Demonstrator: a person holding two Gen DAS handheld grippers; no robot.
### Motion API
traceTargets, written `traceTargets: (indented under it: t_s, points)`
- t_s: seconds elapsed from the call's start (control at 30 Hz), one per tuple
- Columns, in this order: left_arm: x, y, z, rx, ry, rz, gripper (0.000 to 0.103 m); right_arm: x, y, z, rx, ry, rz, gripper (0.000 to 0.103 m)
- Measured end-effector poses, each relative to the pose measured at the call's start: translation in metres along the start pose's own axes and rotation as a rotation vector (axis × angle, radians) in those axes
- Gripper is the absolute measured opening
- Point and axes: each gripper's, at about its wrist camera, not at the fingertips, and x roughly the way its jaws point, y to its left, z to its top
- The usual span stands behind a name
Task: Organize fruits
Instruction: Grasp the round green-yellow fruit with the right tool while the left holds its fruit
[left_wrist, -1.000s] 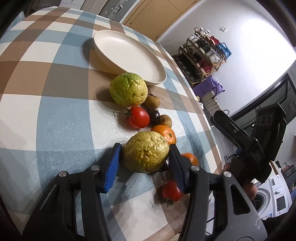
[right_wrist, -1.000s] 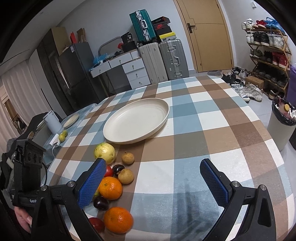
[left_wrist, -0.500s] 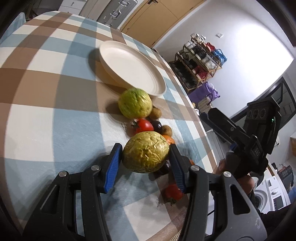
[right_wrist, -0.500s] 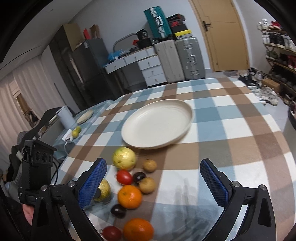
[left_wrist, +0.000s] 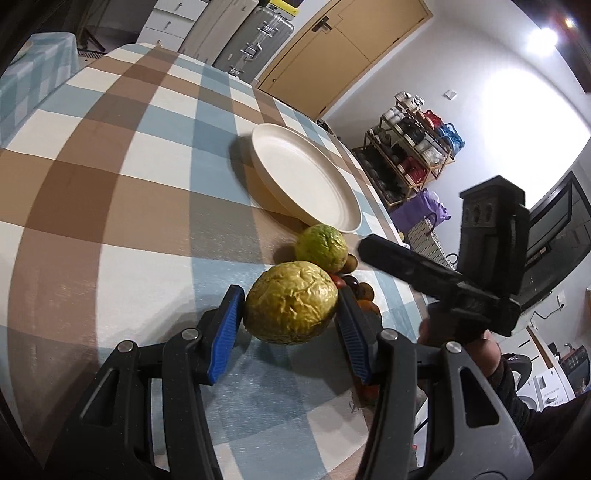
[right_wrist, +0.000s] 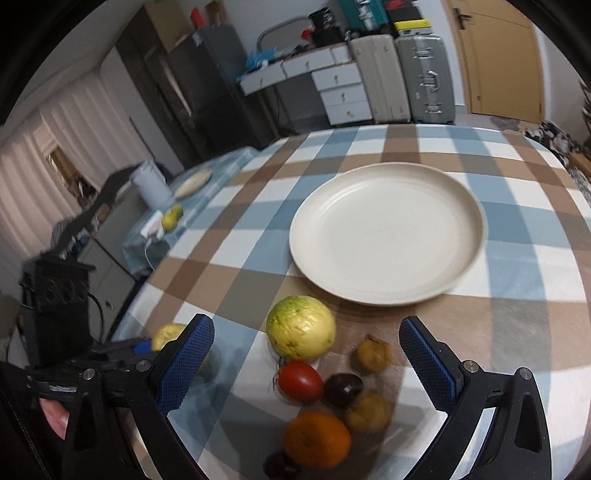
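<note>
Fruits lie in a loose cluster on the checked counter (right_wrist: 517, 332), just short of the empty cream plate (right_wrist: 461, 229). Largest, a wrinkled yellow-green fruit (left_wrist: 291, 302) sits clamped in the left gripper (left_wrist: 290, 314), apparently lifted; carrying it to the plate seems the step in hand. The green guava (right_wrist: 301, 326) lies on that path. The right gripper (right_wrist: 306, 365) hovers, jaws wide apart, over tomato (right_wrist: 300, 382), orange (right_wrist: 317, 439) and small brown fruits (right_wrist: 371, 354).

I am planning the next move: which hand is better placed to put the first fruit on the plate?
Left, probably. The left gripper is shut on the wrinkled yellow fruit, with the empty plate ahead. The right gripper is open and holds nothing.
</note>
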Motion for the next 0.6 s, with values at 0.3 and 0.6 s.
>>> traceTargets:
  t_s: [0.3,0.6]
  points:
    - [-0.013,0.002,-0.013,-0.002,-0.02,0.003,0.049,0.032,0.022,0.006,-0.119,0.092,-0.061,0.098]
    - [-0.016,0.0,-0.018,0.002,-0.028,0.006,0.049,0.05,0.025,0.004,-0.152,0.191,-0.125,0.059]
